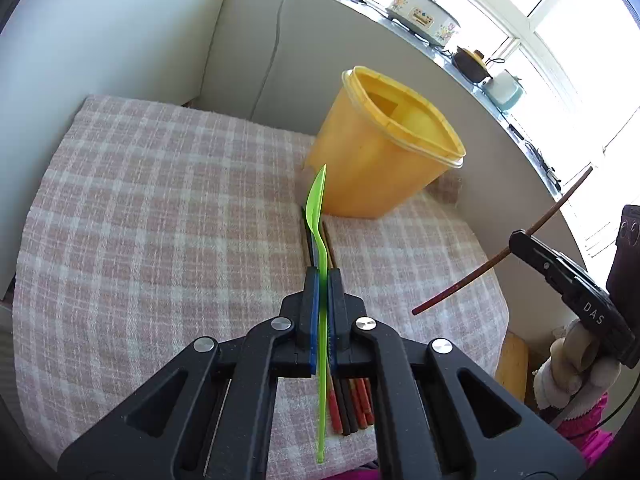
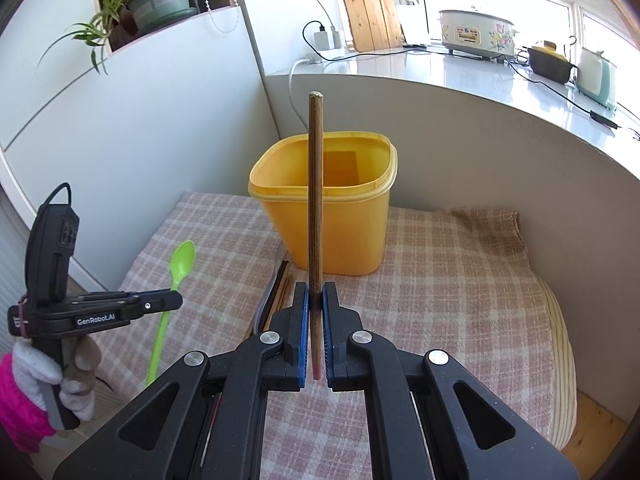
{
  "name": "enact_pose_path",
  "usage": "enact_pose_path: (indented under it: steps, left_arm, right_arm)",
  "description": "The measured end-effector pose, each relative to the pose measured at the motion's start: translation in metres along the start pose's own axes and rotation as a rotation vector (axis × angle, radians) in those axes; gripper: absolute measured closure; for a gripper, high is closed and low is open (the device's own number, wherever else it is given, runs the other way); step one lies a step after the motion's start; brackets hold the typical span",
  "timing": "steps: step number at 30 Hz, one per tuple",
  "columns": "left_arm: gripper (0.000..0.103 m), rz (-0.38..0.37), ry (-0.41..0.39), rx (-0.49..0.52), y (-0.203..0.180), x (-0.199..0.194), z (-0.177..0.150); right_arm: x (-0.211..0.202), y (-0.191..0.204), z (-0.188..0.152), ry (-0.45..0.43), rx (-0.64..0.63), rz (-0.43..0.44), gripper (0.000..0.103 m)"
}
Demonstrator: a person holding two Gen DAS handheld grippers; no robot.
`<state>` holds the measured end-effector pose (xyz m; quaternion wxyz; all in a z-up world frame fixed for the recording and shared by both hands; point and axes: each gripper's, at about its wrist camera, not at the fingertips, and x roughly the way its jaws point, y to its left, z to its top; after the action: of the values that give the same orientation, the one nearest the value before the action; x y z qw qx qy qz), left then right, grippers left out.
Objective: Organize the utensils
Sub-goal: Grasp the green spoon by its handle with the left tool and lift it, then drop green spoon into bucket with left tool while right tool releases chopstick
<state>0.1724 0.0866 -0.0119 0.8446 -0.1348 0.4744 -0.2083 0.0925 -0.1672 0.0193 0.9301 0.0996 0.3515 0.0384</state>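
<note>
Two grippers loaded: left gripper (image 1: 323, 280) clamped mid-handle on green spoon (image 1: 316, 204), right gripper (image 2: 315, 300) clamped low on brown chopstick (image 2: 315, 200), both near yellow tub (image 2: 324, 200). Judged light, stiff, slippery; remaining chopsticks (image 1: 352, 404) lie on cloth (image 1: 160, 200)

We are reading "GenRobot.AI" in white letters on the black side of the left gripper (image 2: 176, 301). We are also seeing "DAS" in white on the black body of the right gripper (image 1: 518, 240).
</note>
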Motion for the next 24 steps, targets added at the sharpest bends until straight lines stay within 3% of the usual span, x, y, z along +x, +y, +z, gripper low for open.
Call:
enact_pose_path:
  steps: [12, 17, 24]
  left_arm:
    - [0.102, -0.059, -0.226, 0.060, -0.044, -0.014, 0.081]
    - [0.102, -0.028, -0.340, 0.083, -0.056, -0.019, 0.110]
    - [0.102, -0.025, -0.431, 0.155, -0.088, -0.012, 0.148]
  right_arm:
    - [-0.021, -0.005, 0.045, -0.097, 0.031, 0.057, 0.098]
    - [-0.031, -0.007, 0.068, -0.157, 0.027, 0.046, 0.098]
    - [-0.033, -0.005, 0.100, -0.209, 0.010, 0.029, 0.098]
